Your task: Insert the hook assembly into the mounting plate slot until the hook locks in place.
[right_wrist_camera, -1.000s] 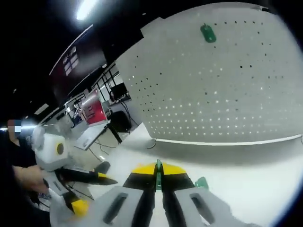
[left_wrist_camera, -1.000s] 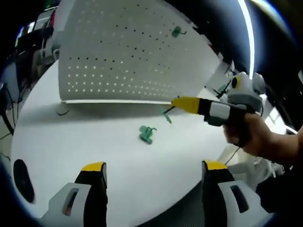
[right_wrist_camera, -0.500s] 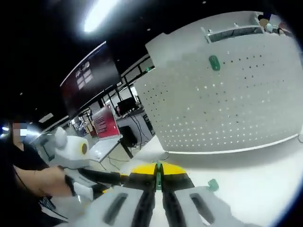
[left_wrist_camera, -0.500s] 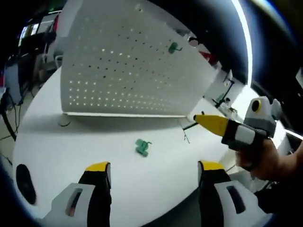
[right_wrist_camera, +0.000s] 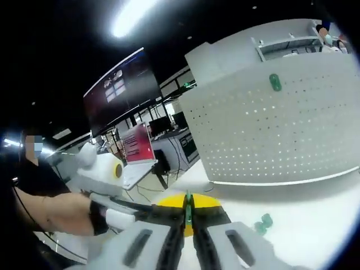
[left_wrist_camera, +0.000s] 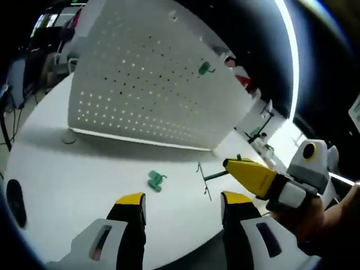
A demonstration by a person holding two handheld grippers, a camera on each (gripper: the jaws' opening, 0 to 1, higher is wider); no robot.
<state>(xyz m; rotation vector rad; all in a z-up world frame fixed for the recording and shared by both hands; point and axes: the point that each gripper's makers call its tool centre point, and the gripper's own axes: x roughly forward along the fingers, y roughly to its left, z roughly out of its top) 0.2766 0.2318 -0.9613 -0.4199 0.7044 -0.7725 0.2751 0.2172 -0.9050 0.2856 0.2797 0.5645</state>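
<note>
A white pegboard mounting plate (left_wrist_camera: 152, 84) stands upright on the white table; a green hook (left_wrist_camera: 205, 68) hangs high on it, also seen in the right gripper view as the green hook (right_wrist_camera: 275, 82) on the plate (right_wrist_camera: 281, 129). A loose green piece (left_wrist_camera: 154, 181) lies on the table in front of the plate, and shows as the green piece (right_wrist_camera: 262, 223). My right gripper (left_wrist_camera: 229, 165) comes in from the right, shut on a thin wire hook assembly (left_wrist_camera: 205, 179) held above the table. In its own view it (right_wrist_camera: 188, 203) pinches a green sliver. My left gripper (left_wrist_camera: 184, 201) stands open.
The table's near edge (left_wrist_camera: 191, 247) runs just beyond my left jaws. A person's arm (right_wrist_camera: 56, 214) holds the left gripper (right_wrist_camera: 132, 209) at the left of the right gripper view. Desks, monitors and a red sign (right_wrist_camera: 138, 152) stand behind.
The right gripper with the hook assembly has drawn back from the foot of the plate toward the table's near edge. Both cameras have shifted; the left jaws stay open.
</note>
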